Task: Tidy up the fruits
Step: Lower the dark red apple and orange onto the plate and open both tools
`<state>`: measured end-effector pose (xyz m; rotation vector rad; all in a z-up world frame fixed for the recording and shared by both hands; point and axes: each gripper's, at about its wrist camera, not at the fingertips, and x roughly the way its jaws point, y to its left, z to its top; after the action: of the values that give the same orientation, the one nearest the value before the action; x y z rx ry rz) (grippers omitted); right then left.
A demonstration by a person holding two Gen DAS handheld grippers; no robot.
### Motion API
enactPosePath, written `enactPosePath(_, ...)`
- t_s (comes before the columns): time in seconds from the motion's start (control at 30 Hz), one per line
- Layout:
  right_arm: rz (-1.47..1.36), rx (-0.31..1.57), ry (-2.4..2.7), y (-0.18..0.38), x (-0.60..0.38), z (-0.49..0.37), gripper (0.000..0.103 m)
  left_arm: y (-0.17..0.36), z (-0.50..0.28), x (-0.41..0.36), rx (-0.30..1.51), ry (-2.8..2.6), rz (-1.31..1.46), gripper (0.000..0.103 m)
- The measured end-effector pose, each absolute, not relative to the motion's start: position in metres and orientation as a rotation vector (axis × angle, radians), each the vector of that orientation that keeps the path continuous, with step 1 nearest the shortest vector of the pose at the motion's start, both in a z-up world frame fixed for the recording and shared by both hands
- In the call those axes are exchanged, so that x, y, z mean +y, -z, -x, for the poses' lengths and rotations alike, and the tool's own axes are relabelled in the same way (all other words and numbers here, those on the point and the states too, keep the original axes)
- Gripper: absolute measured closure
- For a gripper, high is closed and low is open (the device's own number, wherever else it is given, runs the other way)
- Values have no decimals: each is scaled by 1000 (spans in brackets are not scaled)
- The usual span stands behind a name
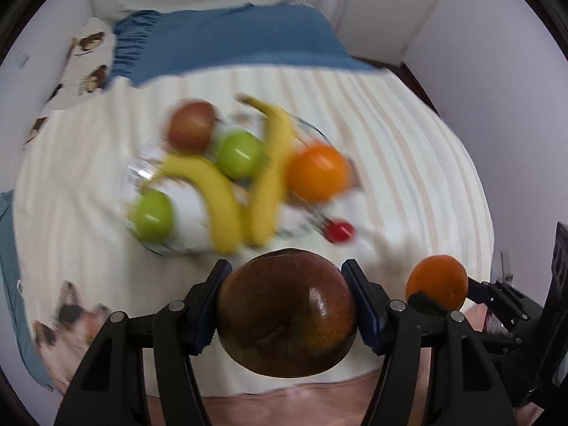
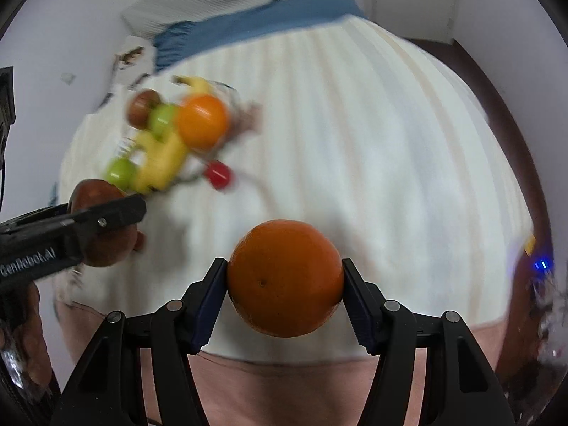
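My left gripper (image 1: 287,305) is shut on a dark red apple (image 1: 287,314), held above the striped white bedcover (image 1: 408,149). The right gripper (image 2: 285,277) is shut on an orange (image 2: 285,277) in the same way. Each wrist view catches the other hand's load: the held orange (image 1: 436,282) at the right, the held apple (image 2: 103,238) at the left behind the left gripper's finger. Further back lies a clear glass tray (image 1: 142,174) with two bananas (image 1: 227,198), two green apples (image 1: 154,216), a red apple (image 1: 191,126) and an orange (image 1: 317,172). The tray and its fruit are blurred.
A small red fruit (image 1: 340,231) lies on the cover just right of the tray. A blue blanket (image 1: 230,42) and printed pillows (image 1: 88,67) lie at the bed's far end. White walls close in on both sides. A pink sheet edge (image 2: 284,383) runs along the near side.
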<state>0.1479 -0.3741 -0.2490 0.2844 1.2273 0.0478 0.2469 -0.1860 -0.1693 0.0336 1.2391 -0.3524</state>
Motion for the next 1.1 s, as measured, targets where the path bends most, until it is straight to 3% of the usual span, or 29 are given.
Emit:
enactPosePath(0.2, -247, 1158, -163, 225, -304, -221, 38, 173, -305, -109, 1230, 250, -20, 41)
enactPosePath(0.37, -204, 1173, -203, 234, -253, -277, 38, 212, -357, -81, 1346, 271, -6, 41)
enactPosePath(0.7, -99, 1263, -159, 274, -215, -330, 38, 249, -391, -85, 1426, 333, -2, 41)
enactPosePath(1.1, -65, 1281, -156, 283, -206, -341, 37, 267, -395, -88, 1524, 420, 165, 40)
